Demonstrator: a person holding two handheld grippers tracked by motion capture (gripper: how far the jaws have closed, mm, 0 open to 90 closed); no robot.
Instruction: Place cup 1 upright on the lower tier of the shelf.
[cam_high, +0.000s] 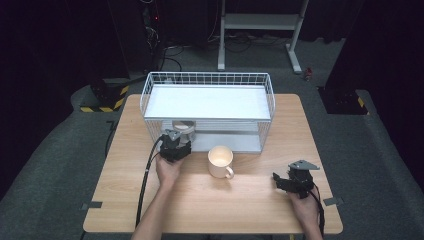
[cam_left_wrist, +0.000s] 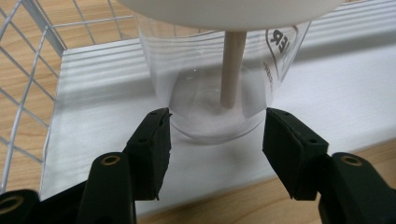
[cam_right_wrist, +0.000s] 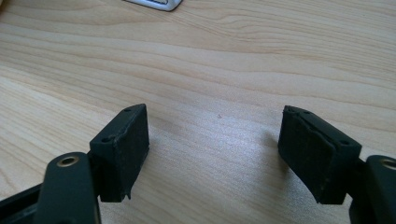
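While the left claw (cam_left_wrist: 217, 135) pinches the clear cup (cam_left_wrist: 219, 84), its top cut off, the right claw (cam_right_wrist: 212, 154) hangs spread above the table (cam_right_wrist: 210, 60).

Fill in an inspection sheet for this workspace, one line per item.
Surface: wooden table, bare in front of the right gripper.
Job's things: clear cup upright on the lower shelf of the white wire rack; a stick stands inside the cup.
Clutter: white mug upright on the table in front of the rack, apart from both grippers.
Grippers: left gripper has its pads against the cup's base on both sides; right gripper is open just over the table, holding nothing.
Cables: left cable trails off the near edge; right cable runs beside the hand.
Surroundings: grey floor, white stand, dark background.
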